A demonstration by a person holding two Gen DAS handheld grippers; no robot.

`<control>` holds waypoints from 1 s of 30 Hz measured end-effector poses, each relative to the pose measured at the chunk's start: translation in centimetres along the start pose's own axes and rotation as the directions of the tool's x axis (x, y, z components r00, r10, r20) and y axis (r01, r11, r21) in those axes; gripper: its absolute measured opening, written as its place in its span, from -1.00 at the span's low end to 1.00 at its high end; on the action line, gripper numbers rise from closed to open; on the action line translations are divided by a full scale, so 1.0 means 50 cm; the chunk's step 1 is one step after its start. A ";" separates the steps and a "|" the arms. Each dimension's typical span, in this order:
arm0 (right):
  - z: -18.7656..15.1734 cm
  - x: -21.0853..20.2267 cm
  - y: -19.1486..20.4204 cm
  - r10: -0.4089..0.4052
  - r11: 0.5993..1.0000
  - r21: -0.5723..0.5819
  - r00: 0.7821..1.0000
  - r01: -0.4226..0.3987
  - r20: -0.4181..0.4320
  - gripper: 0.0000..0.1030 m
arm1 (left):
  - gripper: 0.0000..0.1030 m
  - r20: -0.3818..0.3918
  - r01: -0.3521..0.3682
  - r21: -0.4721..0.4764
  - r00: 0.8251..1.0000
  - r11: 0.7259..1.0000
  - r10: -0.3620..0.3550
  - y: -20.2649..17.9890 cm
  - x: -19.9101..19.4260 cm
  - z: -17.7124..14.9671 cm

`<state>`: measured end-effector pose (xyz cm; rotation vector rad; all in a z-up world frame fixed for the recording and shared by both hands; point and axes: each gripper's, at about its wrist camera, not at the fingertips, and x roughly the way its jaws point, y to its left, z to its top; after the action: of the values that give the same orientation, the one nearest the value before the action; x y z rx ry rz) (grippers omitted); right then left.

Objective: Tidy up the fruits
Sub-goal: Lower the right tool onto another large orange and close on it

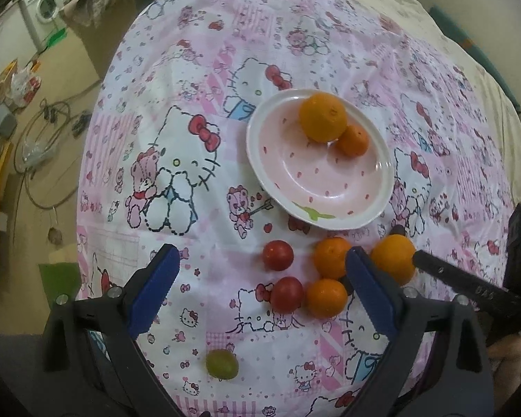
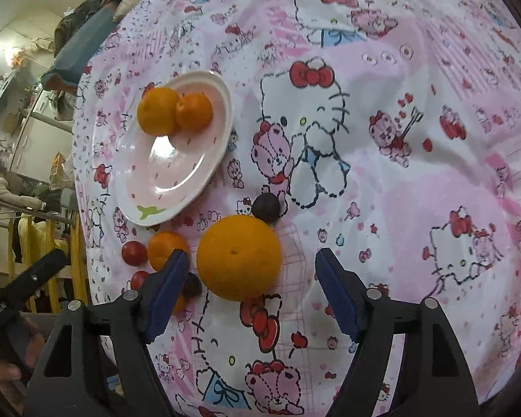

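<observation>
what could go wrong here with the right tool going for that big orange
1. The big orange sits off-centre between the open right tool, nearer the left finger; closing may nudge it and roll it away.
2. A dark plum touches its far side, and a mandarin lies close by; both could get bumped.
3. The plate already holds two oranges bunched at one edge, so another could roll.
</observation>
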<state>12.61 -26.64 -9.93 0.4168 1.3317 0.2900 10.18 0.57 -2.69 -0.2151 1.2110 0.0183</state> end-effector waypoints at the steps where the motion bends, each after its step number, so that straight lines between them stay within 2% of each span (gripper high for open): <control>1: 0.000 0.006 0.002 0.006 1.000 -0.002 1.000 -0.006 -0.006 0.51 | 0.84 -0.001 0.000 -0.008 1.000 1.000 0.000 0.004 0.000 0.001; 7: 0.001 0.052 0.015 -0.012 1.000 -0.023 0.998 0.010 -0.060 0.51 | 0.84 -0.010 0.004 -0.035 1.000 0.999 -0.005 0.020 0.005 0.006; 16: 0.005 0.098 0.056 -0.108 0.989 -0.109 0.990 0.099 -0.085 0.50 | 0.84 -0.028 -0.012 -0.043 1.000 0.999 0.011 0.031 0.015 0.005; 18: 0.000 0.104 0.066 -0.154 0.979 -0.148 0.985 0.141 -0.082 0.43 | 0.84 -0.033 -0.020 -0.040 0.999 0.999 0.018 0.032 0.019 0.003; 19: 0.001 0.107 0.070 -0.159 0.976 -0.159 0.984 0.145 -0.080 0.29 | 0.84 -0.039 -0.023 -0.037 0.999 0.999 0.021 0.033 0.022 0.002; 20: 0.001 0.107 0.072 -0.166 0.974 -0.169 0.983 0.152 -0.077 0.28 | 0.84 -0.046 -0.022 -0.035 0.999 0.999 0.021 0.033 0.025 0.001; 23: 0.002 0.102 0.071 -0.161 0.974 -0.171 0.984 0.146 -0.074 0.23 | 0.83 -0.074 -0.001 -0.040 0.997 0.999 -0.002 0.034 0.039 -0.003; 26: 0.005 0.093 0.066 -0.138 0.979 -0.160 0.988 0.125 -0.075 0.22 | 0.81 -0.088 -0.020 -0.045 0.996 0.999 0.016 0.033 0.053 -0.004; 30: 0.010 0.059 0.047 -0.096 0.989 -0.121 0.994 0.090 -0.048 0.21 | 0.68 -0.113 -0.027 -0.057 0.993 0.998 0.021 0.025 0.076 0.001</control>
<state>13.84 -23.33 -11.37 0.2476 1.3747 0.3030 11.42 1.39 -6.42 -0.2550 1.3263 0.0633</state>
